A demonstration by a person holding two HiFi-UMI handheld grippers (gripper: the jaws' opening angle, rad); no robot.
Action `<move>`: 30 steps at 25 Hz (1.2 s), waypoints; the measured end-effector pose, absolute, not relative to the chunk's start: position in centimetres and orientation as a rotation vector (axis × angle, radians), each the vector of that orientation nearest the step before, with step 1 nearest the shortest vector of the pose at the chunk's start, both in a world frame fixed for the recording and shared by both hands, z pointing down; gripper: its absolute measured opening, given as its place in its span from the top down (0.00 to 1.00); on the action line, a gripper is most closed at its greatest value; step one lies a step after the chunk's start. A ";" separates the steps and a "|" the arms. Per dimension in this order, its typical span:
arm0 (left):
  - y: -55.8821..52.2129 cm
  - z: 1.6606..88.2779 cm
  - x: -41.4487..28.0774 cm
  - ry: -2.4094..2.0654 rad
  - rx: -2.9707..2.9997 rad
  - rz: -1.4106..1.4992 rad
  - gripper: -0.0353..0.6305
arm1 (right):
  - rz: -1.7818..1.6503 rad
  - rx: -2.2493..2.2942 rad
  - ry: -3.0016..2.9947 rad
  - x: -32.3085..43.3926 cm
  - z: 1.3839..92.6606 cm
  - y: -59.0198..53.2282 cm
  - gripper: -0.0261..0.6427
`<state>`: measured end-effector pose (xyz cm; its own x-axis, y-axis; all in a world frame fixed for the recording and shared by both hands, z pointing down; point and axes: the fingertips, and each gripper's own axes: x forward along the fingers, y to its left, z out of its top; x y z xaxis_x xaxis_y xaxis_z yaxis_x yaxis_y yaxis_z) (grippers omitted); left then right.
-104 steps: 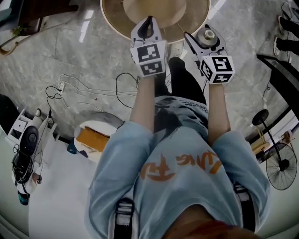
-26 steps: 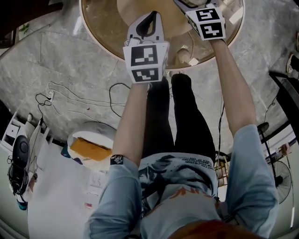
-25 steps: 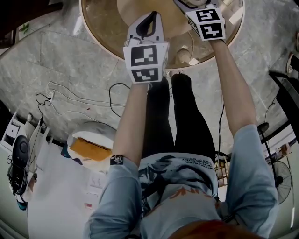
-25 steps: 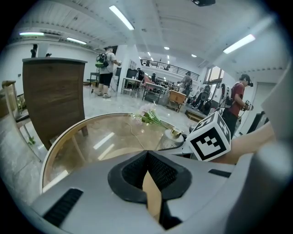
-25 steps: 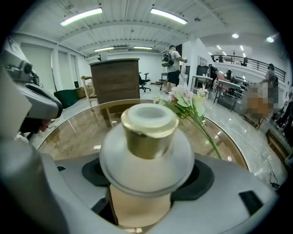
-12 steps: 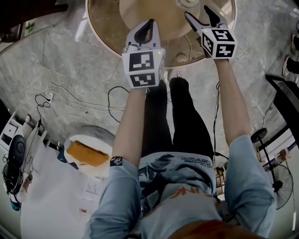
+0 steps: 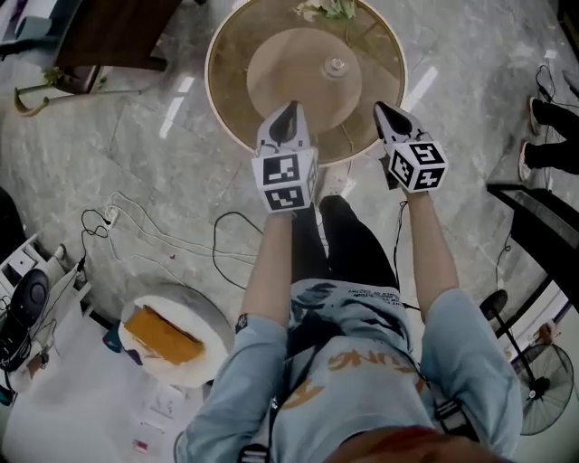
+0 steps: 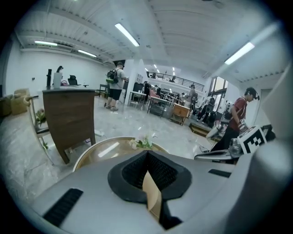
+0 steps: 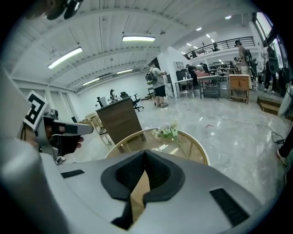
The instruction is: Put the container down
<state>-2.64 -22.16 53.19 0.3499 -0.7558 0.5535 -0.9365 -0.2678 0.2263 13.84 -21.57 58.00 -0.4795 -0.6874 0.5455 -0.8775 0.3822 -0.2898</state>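
The container, a small round metal pot with a lid, stands by itself on the middle disc of the round glass table. My right gripper hovers over the table's near right rim, well short of the container, jaws shut with nothing between them. My left gripper is level with it on the left, over the near rim, also shut and empty. Neither gripper view shows the container; each gripper's own body blocks the table's middle.
White flowers lie at the table's far edge. A brown wooden cabinet stands far left. Cables trail over the marble floor. A white stool with an orange pad sits near left, a fan near right.
The right gripper has pulled back from over the table's middle to the near rim and its jaws have gone from wide open to shut. The container stays on the table.
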 end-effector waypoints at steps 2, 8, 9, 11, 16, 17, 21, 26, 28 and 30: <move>-21.8 49.6 -1.9 -1.463 2.097 0.396 0.91 | 0.792 1.376 -2.342 13.9 53.7 -20.9 0.94; -21.0 41.7 0.0 -1.467 2.067 0.200 0.91 | 0.842 1.466 -2.530 12.8 43.4 -20.7 0.94; -20.6 40.3 0.1 -1.479 2.061 0.175 0.91 | 0.855 1.498 -2.557 12.8 41.5 -20.5 0.94; -20.1 37.0 0.5 -1.506 2.070 0.131 0.91 | 0.824 1.565 -2.597 13.0 37.3 -20.7 0.94; -21.8 29.1 1.4 -1.586 2.228 0.099 0.91 | 0.494 1.679 -2.627 14.6 27.1 -22.9 0.94; -22.0 27.5 1.1 -1.615 2.254 0.089 0.91 | 0.405 1.671 -2.624 14.7 25.3 -23.1 0.94; -22.8 21.5 0.4 -1.742 2.342 0.033 0.91 | 0.150 1.694 -2.601 16.2 19.4 -23.2 0.94; -22.9 17.3 0.3 -1.797 2.431 0.010 0.91 | 0.080 1.775 -2.603 17.7 16.4 -23.3 0.94; -23.1 16.6 0.4 -1.798 2.451 0.004 0.91 | 0.063 1.787 -2.604 17.8 15.8 -23.4 0.94; -23.6 16.1 0.8 -1.797 2.470 0.004 0.91 | 0.056 1.798 -2.604 18.0 15.4 -23.8 0.94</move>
<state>0.77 -23.60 16.08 0.3094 -0.9494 0.0533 -0.9497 -0.3056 0.0686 17.95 -23.81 15.40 -0.3546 -0.9350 0.0005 -0.9342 0.3542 -0.0423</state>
